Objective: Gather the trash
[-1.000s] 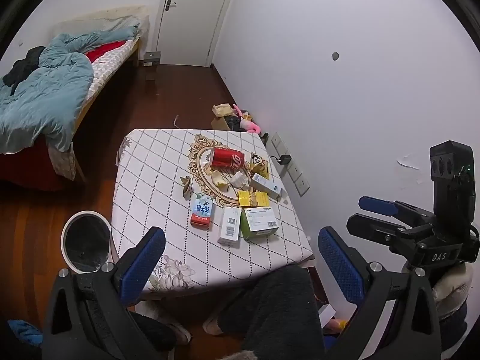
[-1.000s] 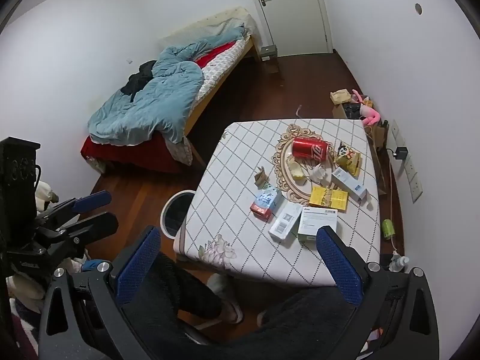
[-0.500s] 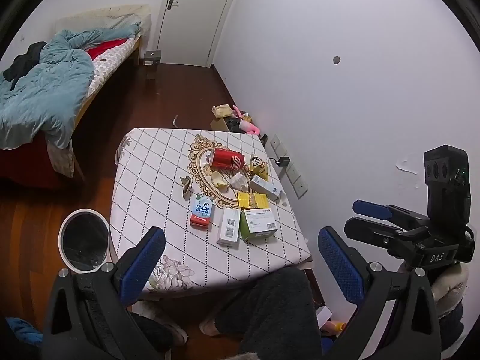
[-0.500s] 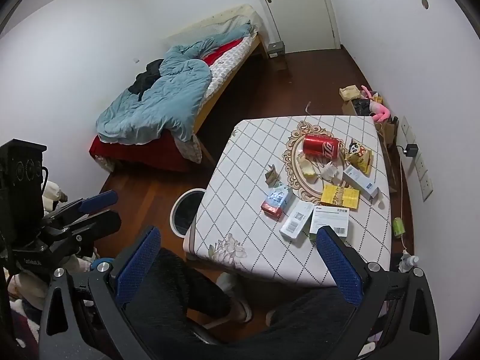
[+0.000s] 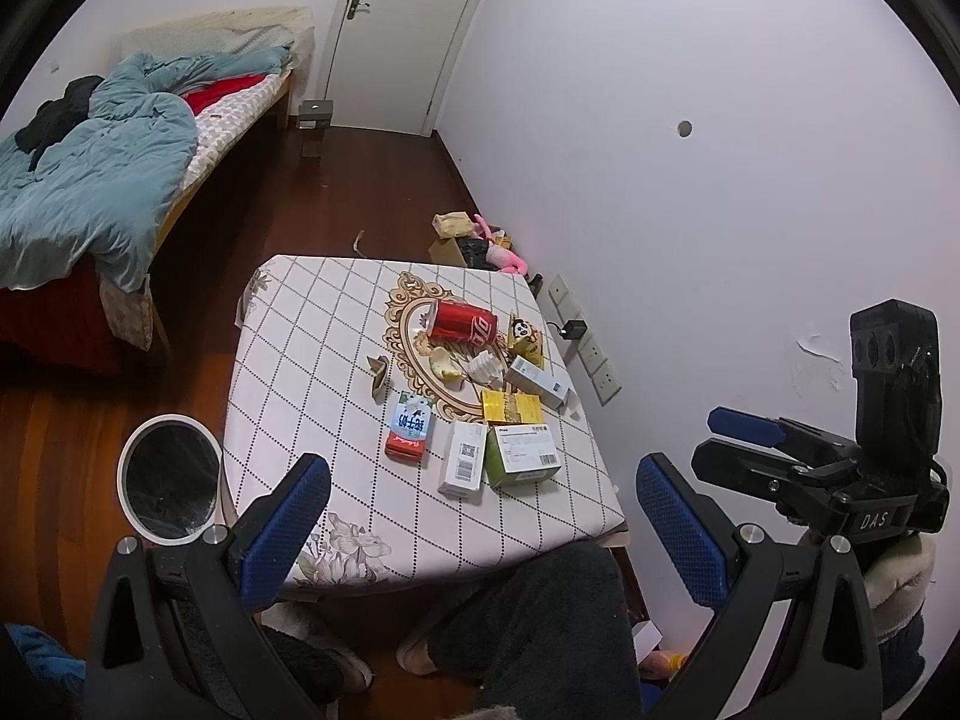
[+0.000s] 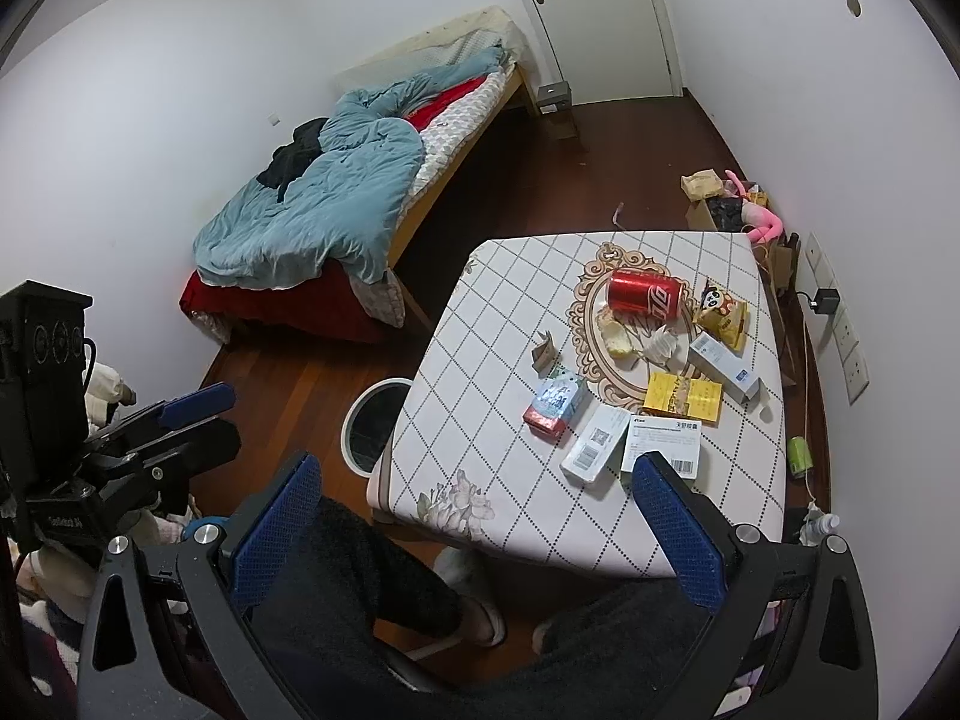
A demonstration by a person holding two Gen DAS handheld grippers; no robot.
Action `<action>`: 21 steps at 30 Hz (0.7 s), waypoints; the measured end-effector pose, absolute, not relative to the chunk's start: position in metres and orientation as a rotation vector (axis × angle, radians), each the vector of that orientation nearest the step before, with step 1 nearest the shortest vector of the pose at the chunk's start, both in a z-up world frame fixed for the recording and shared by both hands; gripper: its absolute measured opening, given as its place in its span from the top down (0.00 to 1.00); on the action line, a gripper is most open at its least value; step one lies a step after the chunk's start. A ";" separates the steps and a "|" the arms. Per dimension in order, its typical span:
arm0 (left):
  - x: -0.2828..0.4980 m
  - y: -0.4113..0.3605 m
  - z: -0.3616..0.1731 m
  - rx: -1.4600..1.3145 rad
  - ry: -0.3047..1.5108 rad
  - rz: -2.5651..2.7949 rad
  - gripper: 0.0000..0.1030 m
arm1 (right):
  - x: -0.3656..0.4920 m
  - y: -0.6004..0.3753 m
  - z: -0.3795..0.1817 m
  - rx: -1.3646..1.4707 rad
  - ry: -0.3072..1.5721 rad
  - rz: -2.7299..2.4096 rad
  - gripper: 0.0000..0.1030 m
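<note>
Starting on the trash, I judge it best to bring one gripper down over a near piece, such as the white box (image 5: 463, 463), then carry it to the bin (image 5: 170, 479) beside the table (image 5: 300, 360). My left gripper (image 5: 480, 534) and right gripper (image 6: 480, 531) hang well above, jaws spread wide, holding and touching nothing.

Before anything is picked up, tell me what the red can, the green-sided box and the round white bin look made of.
Red cylindrical can: likely thin metal, glossy printed skin with highlights. Green-sided rectangular box: apparently matte cardboard, sharp folded edges, barcode label. Round white-rimmed bin: probably smooth plastic rim; shiny crinkled black film liner inside.
</note>
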State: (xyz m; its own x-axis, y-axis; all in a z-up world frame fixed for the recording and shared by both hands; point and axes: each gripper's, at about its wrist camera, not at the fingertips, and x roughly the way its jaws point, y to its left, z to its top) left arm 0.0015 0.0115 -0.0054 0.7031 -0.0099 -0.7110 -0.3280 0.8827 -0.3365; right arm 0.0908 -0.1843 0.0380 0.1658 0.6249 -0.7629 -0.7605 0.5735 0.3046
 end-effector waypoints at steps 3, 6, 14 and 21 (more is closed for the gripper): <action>0.002 0.013 -0.006 -0.468 0.778 0.186 0.00 | 0.093 -0.183 0.037 -0.161 1.001 0.994 0.00; 0.002 0.015 -0.007 -0.471 0.777 0.186 0.00 | 0.094 -0.180 0.036 -0.163 1.004 0.994 0.00; -0.001 0.016 -0.006 -0.470 0.773 0.189 0.00 | 0.094 -0.179 0.036 -0.161 1.004 0.995 0.00; -0.002 0.015 -0.004 -0.464 0.773 0.190 0.00 | 0.096 -0.174 0.035 -0.164 1.005 1.001 0.00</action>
State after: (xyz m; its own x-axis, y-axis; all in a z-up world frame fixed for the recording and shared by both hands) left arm -0.0021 0.0151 -0.0037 0.7051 -0.0022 -0.7091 -0.3314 0.8831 -0.3322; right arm 0.0961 -0.1738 0.0347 0.1539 0.6244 -0.7658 -0.7629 0.5676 0.3095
